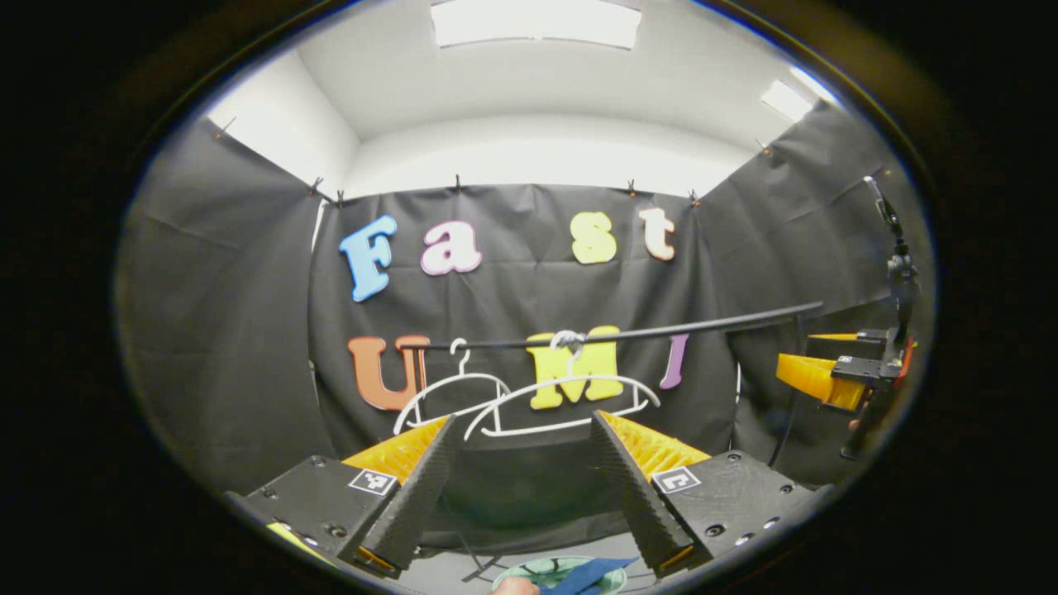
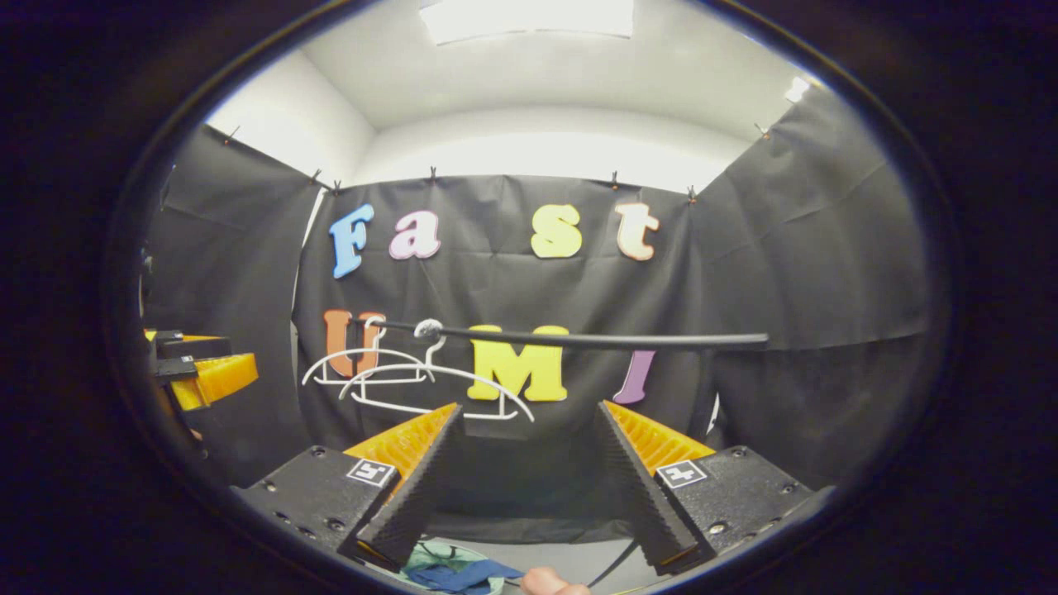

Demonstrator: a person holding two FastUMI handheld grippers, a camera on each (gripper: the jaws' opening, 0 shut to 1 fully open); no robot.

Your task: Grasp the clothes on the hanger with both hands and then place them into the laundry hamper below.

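We are looking into a recording booth, a staged set and not a lived-in room. Black cloth (image 1: 529, 281) hangs as walls on three sides, pinned up with small clips (image 1: 456, 180) along its upper edge in the middle of the frame. Above the cloth we see plain white wall and a white ceiling with flat light panels (image 1: 536, 23) at the top of the frame. A black rail (image 1: 661, 332) crosses the centre with two white hangers (image 1: 562, 392) on it, bare, like a prop. At the right edge of the left gripper view stands what may be a camera stand (image 1: 899, 273), though it is too distorted for us to be sure.
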